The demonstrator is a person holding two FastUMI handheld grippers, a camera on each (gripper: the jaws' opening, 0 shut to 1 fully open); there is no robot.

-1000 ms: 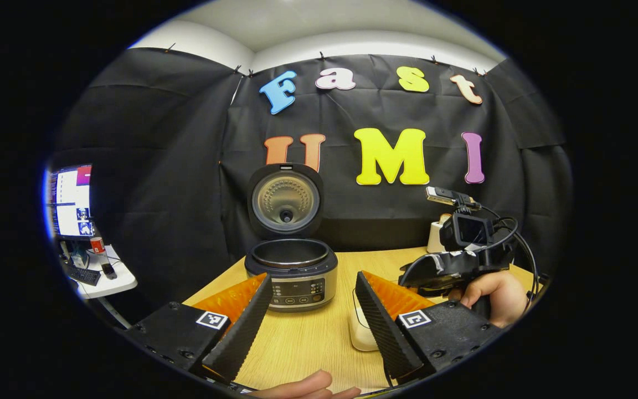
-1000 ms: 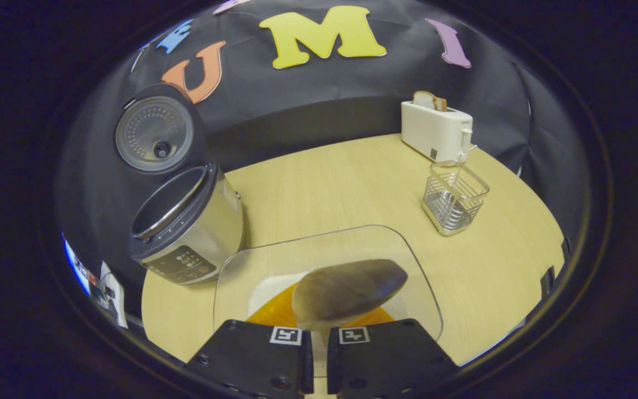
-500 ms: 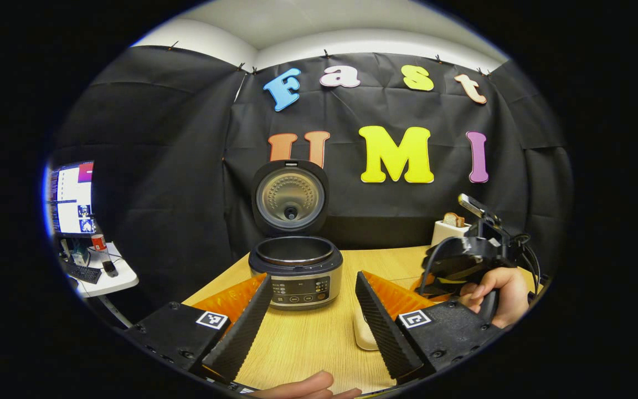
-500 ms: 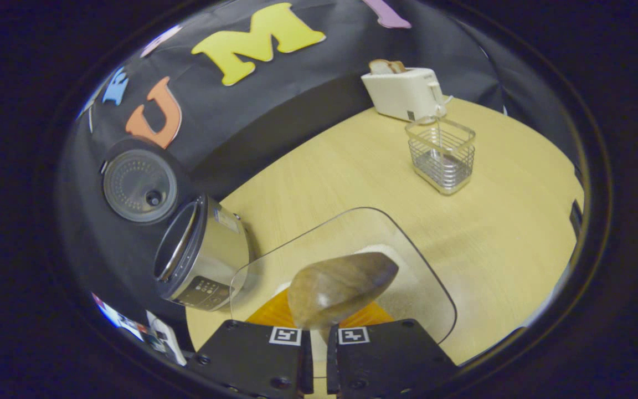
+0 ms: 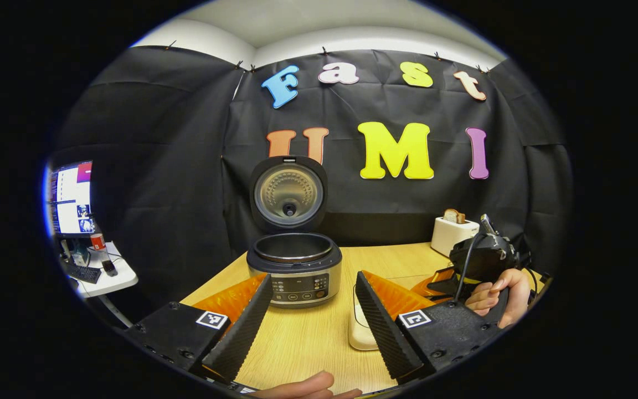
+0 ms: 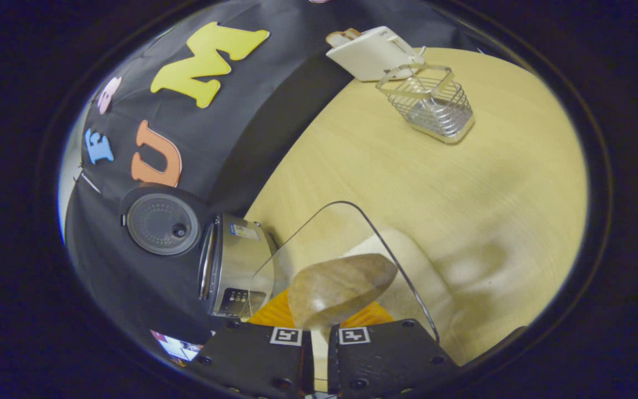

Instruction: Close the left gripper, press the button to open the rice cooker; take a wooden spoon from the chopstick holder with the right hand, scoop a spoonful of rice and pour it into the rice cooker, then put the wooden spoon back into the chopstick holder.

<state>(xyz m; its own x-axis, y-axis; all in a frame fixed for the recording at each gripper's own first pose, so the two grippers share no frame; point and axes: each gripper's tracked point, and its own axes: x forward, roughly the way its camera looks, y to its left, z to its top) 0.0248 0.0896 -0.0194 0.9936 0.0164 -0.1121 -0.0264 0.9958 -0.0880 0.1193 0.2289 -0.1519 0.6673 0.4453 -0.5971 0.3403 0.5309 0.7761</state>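
Right gripper (image 6: 319,332): jaws nearly together, clamped on the wooden spoon (image 6: 341,288); handle hidden between them, bowl sticks out ahead.
Spoon position: bowl sits over the clear rice container (image 6: 352,266), right gripper view is rolled hard, so table reads tilted. Can't tell whether any rice is on the bowl.
Rice: white heap (image 6: 413,277) in the container, just under and past the spoon bowl.
Right gripper from left gripper view: seen at far right (image 5: 482,260), low over the table, a hand (image 5: 499,291) wrapped round its grip, cable looped above it.
Left gripper (image 5: 312,313): fingers spread wide, holding nothing; hovers above the table, pointed at the cooker.
Rice cooker (image 5: 294,269): lid (image 5: 288,192) fully up, standing upright behind the pot, inner pot open. Control panel faces the left gripper. Can't see into the pot's bottom.
Container from left gripper view: its near corner (image 5: 359,332) shows between the left fingers, right of the cooker, apart from it.
Chopstick holder (image 6: 427,102): wire basket, upright on the table, far side from the spoon, just beside the toaster (image 6: 369,50).
Toaster: white, bread slice poking out the top, against the booth wall.
Table (image 6: 463,183): light wood.
Offside: small white desk with monitor (image 5: 70,199) and a can, far left in left gripper view.
Bottom edge, left gripper view: fingertips of a hand (image 5: 308,388).
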